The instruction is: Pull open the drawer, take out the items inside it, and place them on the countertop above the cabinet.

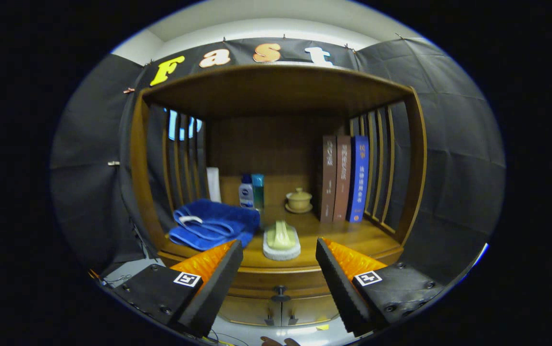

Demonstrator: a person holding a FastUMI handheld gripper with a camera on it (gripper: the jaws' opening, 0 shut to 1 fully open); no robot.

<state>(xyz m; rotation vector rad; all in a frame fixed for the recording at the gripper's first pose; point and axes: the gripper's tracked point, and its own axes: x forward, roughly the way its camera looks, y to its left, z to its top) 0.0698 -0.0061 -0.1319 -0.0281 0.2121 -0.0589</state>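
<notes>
Wooden cabinet bench (353, 235) ahead | drawer (276, 278) shut, brush (281, 240) at front edge | my hand-held gripper (280, 283) wide, empty | could slip off small knob (280, 290)

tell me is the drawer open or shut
Shut: the drawer front sits flush under the countertop, its knob untouched between the open gripper fingers.

Brush (281, 240) on countertop (353, 235) (towel (213, 223) left), books (343, 178) right
</notes>
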